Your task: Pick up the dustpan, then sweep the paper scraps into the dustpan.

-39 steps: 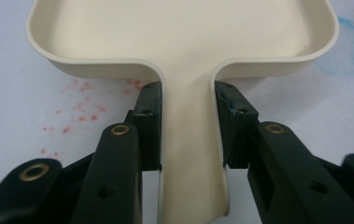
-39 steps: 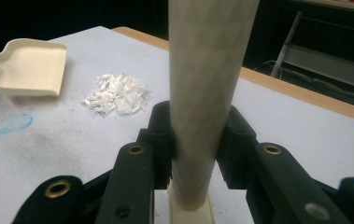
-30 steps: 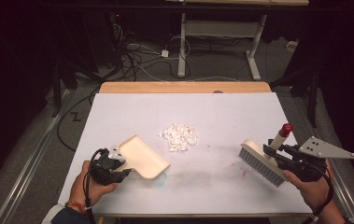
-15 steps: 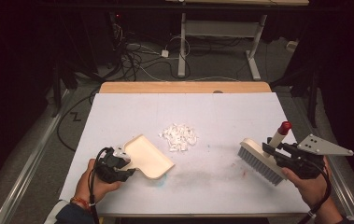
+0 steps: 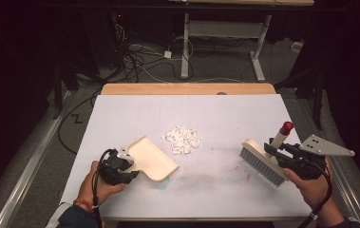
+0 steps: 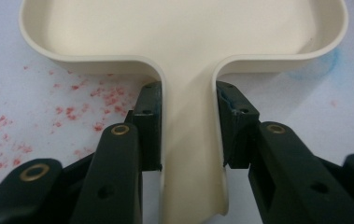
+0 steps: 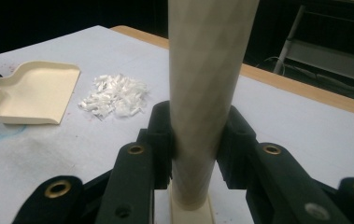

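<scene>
My left claw [image 5: 131,164] grips the dustpan [image 5: 153,158] handle near-left of the shred pile [image 5: 182,139] mid-worktop [image 5: 234,114], right claw [image 5: 273,151] grips the brush [image 5: 262,161] handle at right; a hard sweep could scatter shreds past the pan's lip.

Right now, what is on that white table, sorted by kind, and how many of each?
Dustpan, cream: 1
Brush, cream with a red-tipped handle: 1
Pile of white scraps: 1
Hand-held grippers, left and right: 2
Total: 5
</scene>
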### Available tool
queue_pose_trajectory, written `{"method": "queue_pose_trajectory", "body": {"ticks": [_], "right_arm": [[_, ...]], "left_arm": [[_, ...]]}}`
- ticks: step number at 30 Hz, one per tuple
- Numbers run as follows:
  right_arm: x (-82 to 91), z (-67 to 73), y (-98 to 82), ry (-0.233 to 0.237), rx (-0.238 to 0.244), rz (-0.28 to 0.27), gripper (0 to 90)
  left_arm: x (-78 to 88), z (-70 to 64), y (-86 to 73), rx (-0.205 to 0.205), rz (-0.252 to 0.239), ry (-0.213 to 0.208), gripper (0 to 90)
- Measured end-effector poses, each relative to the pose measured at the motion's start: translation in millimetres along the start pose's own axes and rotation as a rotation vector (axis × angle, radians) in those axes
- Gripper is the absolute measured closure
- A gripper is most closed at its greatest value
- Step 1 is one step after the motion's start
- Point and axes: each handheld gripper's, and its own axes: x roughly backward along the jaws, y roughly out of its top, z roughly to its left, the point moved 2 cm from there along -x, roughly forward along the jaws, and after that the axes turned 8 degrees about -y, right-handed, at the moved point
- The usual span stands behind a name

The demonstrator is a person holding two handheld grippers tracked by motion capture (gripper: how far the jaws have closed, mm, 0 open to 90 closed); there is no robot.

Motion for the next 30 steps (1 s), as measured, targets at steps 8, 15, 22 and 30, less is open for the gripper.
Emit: {"method": "queue_pose_trajectory", "body": {"ticks": [8, 15, 22, 30], "right_arm": [[-19.2, 7.8, 7.1, 0.03, 0.013, 0.005, 70.3], [-49.5, 12.6, 19.6, 0.045, 0.019, -0.01, 70.3], [-91.3, 15.7, 48.2, 0.037, 0.025, -0.041, 70.4], [-156.3, 25.6, 72.4, -0.012, 0.064, -0.042, 70.4]], "left_arm": [[-1.1, 0.3, 0.1, -0.01, 0.006, 0.01, 63.5], [-1.1, 0.2, 1.0, -0.014, 0.018, 0.014, 63.5], [-3.2, 1.4, 0.6, -0.014, 0.025, 0.012, 63.5], [-5.1, 1.9, 0.2, -0.015, 0.036, 0.012, 63.5]]}}
